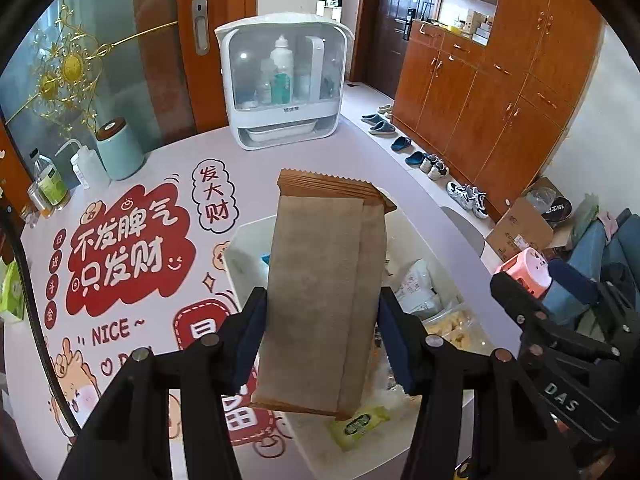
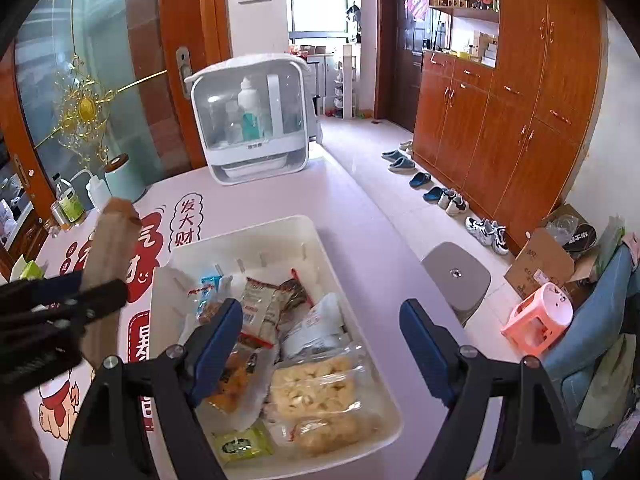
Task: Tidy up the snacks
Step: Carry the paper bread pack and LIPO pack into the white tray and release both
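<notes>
left gripper: we grip the brown packet with it, blue pads pressed on both long sides, the packet lifted above the bin.
packet: flat, long, matte brown wrapper with a zigzag crimped top edge and a lengthwise back seam; it stands nearly upright between our fingers. in the right wrist view it shows edge-on, left of the bin.
right gripper: our jaws stand wide apart with nothing between them, hovering over the bin's near half.
bin: white plastic, rectangular with rounded corners and a smooth rim; small divider slots line the far wall. its far end is bare, its near half is crowded.
snacks: crinkly clear bags of pale yellow puffs, a white pouch, a red-trimmed packet, a small green pack near the front corner.
table: smooth pale top with a rounded right edge; a red cartoon print covers its left part. open surface lies between bin and the white cabinet.
cabinet: glossy white box with a clear front, bottles inside, at the far table edge.
left edge: a mint canister and bottles stand well apart from the bin.
floor: a grey stool sits just beside the table's right edge.
</notes>
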